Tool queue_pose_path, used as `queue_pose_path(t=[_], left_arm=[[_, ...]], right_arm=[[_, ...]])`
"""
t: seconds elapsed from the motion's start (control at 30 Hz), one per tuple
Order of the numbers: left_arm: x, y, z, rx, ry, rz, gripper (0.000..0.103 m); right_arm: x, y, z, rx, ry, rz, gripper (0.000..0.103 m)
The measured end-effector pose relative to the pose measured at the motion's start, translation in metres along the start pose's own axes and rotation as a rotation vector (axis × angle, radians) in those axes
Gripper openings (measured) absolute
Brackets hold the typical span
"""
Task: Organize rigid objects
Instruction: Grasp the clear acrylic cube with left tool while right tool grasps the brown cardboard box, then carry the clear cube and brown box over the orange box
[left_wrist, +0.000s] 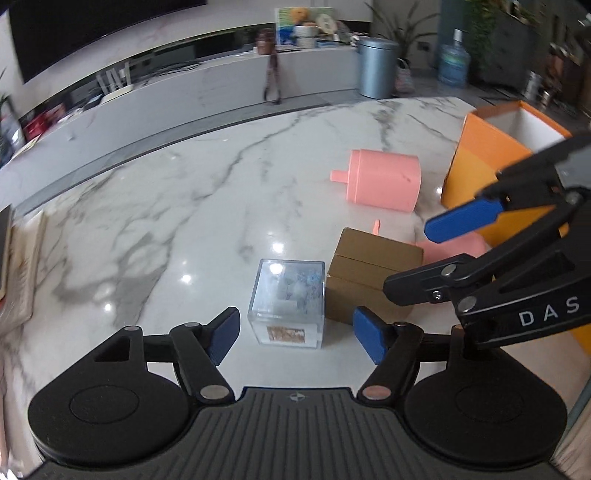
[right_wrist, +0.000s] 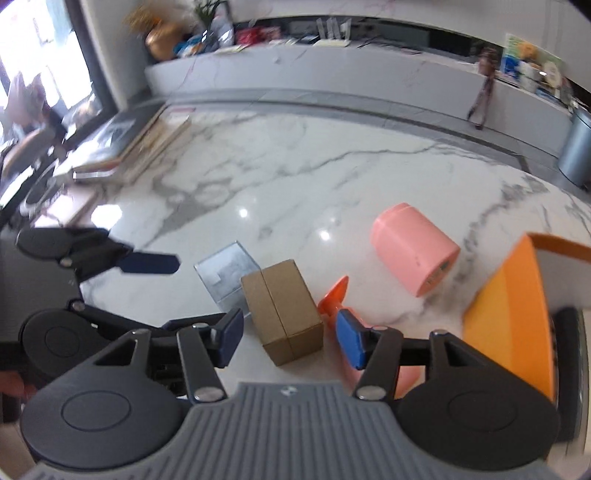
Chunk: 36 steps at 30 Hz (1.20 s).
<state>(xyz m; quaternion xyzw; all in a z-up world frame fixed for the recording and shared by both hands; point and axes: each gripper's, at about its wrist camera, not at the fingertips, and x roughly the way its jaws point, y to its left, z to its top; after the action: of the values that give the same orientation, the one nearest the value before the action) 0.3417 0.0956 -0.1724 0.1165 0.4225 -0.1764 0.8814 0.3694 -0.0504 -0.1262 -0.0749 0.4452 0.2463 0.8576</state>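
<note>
Straddling the clear cube (left_wrist: 286, 304), the left tool (left_wrist: 293, 334) is gaping empty; the right tool (right_wrist: 290, 338) is gaping around the brown carton (right_wrist: 282, 312). Pink cylinder (left_wrist: 384, 179) is lying outside the orange box (left_wrist: 476, 155); nothing visibly sorted.

The right claw (right_wrist: 291, 338) is wide apart around a small brown cardboard box (right_wrist: 282, 312) on the white marble tabletop (right_wrist: 295, 177), not touching it. A clear plastic cube (right_wrist: 225, 271) sits beside the box.
</note>
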Motion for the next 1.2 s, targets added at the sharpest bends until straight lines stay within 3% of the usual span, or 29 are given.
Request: queue_pose_path(t=[0.13,0.2,0.37,0.47,0.63,0.83,0.97,1.2], left_arm=[[0.012,0.006,0.0,0.004,-0.009,-0.025,0.08],[0.015,0.008,0.0,-0.005,-0.005,-0.034,0.07],[0.019,0.012,-0.002,-0.029,-0.005,-0.026,0.055],[0.019,0.012,-0.001,-0.05,-0.005,-0.02,0.053],[0.015,0.009,0.0,-0.116,0.02,0.022,0.053],[-0.021,0.0,0.0,-0.244,-0.022,0.069,0.052],[-0.055,-0.013,0.006,-0.312,-0.072,0.053,0.052],[-0.114,-0.062,0.029,-0.295,-0.18,-0.013,0.052]], right_arm=[[0.015,-0.004,0.006,-0.015,0.032,0.018,0.062],[0.021,-0.004,0.008,-0.009,0.041,0.031,0.062],[0.033,-0.003,0.012,0.007,0.057,0.044,0.06],[0.036,-0.004,0.011,0.042,0.061,0.053,0.053],[0.029,-0.005,0.006,0.108,0.049,0.024,0.052],[-0.009,-0.008,-0.004,0.176,-0.032,0.031,0.051],[-0.046,-0.011,-0.011,0.188,-0.082,0.033,0.051],[-0.125,-0.034,-0.034,0.251,-0.203,0.011,0.051]])
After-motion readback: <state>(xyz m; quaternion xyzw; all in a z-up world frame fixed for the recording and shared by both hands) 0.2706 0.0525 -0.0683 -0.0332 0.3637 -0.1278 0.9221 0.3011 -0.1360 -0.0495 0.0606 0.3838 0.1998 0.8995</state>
